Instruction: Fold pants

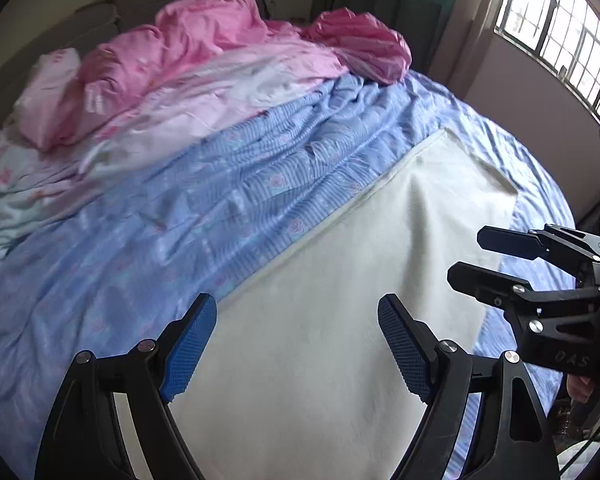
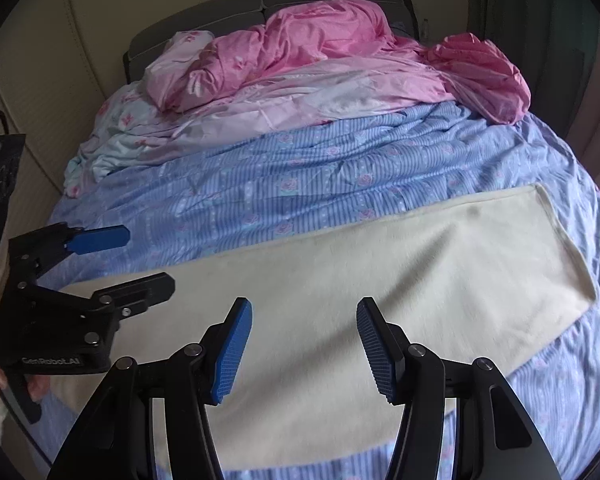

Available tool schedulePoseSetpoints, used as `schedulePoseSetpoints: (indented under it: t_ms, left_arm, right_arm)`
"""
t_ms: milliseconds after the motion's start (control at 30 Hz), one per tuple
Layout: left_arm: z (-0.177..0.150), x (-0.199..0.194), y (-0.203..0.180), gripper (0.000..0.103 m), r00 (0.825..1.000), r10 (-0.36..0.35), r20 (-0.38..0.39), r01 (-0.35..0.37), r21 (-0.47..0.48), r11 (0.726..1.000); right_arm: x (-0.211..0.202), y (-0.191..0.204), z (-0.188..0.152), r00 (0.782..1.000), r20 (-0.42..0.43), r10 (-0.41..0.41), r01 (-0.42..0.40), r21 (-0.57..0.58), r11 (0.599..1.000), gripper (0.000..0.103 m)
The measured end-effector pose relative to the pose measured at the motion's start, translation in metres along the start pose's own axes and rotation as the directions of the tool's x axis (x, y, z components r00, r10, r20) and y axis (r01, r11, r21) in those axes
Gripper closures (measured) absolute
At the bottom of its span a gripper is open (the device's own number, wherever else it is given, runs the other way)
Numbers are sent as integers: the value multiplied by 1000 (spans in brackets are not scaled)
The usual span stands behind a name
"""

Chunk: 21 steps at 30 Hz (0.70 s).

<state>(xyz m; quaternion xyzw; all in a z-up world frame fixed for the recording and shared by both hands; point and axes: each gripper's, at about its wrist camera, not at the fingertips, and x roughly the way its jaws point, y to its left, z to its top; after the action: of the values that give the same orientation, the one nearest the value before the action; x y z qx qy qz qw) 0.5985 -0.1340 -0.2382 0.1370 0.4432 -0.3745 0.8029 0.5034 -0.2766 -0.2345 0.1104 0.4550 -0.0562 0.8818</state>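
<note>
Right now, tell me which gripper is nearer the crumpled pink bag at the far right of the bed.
Right. The right gripper hangs over the cream cloth on the side of the pink bag; the left gripper sits further left, away from it.

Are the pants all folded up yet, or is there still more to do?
No pants show in either view. The cream cloth lies spread flat on the blue striped bedspread, with nothing on it. In hand: nothing; the left gripper and right gripper hang above the cloth with jaws open and empty. Whether the folding is finished or not yet begun, I cannot tell.
</note>
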Motion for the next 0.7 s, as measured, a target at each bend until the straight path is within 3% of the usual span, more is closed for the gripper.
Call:
schedulePoseSetpoints:
  t_ms: [400,700]
  left_arm:
    - [37,92,0,22,989,-7,-150,20,90,996]
    - [41,123,8,38,974,-54,-221,68,59,996]
  right_arm:
    - [68,-32,11,999,-44,-3,7,94,996,47]
    - [88,-40,14,998,-66,-2,9,100,995,47]
